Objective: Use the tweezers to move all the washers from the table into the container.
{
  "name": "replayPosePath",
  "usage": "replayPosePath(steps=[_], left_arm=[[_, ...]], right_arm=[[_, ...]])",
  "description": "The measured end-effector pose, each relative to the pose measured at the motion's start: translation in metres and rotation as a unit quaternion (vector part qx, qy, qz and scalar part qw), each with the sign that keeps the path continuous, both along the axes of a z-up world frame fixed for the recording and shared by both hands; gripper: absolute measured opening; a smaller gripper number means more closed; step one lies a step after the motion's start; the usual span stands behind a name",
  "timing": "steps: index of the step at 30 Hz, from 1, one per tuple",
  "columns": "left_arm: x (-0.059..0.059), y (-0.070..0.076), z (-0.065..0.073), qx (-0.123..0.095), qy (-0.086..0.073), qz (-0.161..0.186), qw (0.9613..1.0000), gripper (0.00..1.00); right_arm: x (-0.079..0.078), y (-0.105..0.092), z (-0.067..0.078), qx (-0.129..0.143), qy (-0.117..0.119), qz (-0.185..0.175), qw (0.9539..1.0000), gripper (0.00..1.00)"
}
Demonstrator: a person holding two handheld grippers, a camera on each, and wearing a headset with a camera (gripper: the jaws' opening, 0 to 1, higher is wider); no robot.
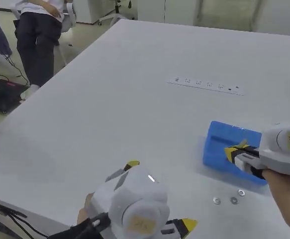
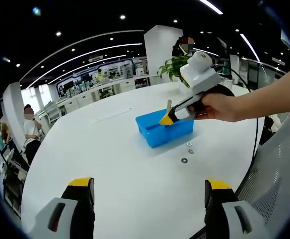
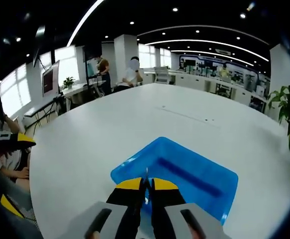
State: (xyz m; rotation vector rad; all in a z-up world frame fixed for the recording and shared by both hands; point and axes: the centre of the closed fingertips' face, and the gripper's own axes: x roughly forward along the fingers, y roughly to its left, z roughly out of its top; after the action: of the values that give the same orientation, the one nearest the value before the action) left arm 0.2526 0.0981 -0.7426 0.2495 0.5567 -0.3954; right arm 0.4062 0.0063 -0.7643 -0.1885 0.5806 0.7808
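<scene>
right tool (image 1: 233, 152), gripping tweezers (image 2: 168, 105), above container (image 1: 223, 134); washers (image 1: 233, 200) just beside.

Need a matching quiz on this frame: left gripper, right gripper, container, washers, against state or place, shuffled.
1. left gripper
2. right gripper
3. container
4. washers

A. loose on the table beside the container
B. jaws shut on tweezers
C. blue, sitting on the table
D. jaws wide apart, nothing between them

Pairs: 1-D, 2-B, 3-C, 4-A
</scene>
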Motion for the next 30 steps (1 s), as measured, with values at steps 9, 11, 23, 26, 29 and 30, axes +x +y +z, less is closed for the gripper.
replayPosePath(steps=[9, 11, 23, 26, 29, 30], left_arm=[[0.001, 0.001, 0.0, 0.003, -0.002, 0.002, 1.0, 0.94], [0.001, 0.001, 0.0, 0.005, -0.002, 0.001, 1.0, 0.94], [0.001, 0.002, 0.001, 0.009, -0.007, 0.0, 0.9999, 0.94], [0.001, 0.002, 0.001, 0.008, -0.007, 0.001, 0.9999, 0.94], [0.001, 0.001, 0.002, 0.004, -0.008, -0.001, 1.0, 0.95], [0.001, 0.0, 0.002, 0.004, -0.007, -0.001, 1.0, 0.95]], right_arm=[[0.001, -0.001, 0.0, 0.001, 0.003, -0.002, 1.0, 0.03], [0.002, -0.004, 0.004, 0.005, -0.001, -0.01, 0.9999, 0.03], [-0.007, -0.01, 0.058, 0.058, -0.042, -0.013, 0.9973, 0.03], [-0.015, -0.007, 0.071, 0.076, -0.046, -0.007, 0.996, 0.03], [-0.028, -0.004, 0.076, 0.081, -0.045, 0.006, 0.9957, 0.03], [-0.034, -0.003, 0.075, 0.079, -0.045, 0.012, 0.9958, 0.03]])
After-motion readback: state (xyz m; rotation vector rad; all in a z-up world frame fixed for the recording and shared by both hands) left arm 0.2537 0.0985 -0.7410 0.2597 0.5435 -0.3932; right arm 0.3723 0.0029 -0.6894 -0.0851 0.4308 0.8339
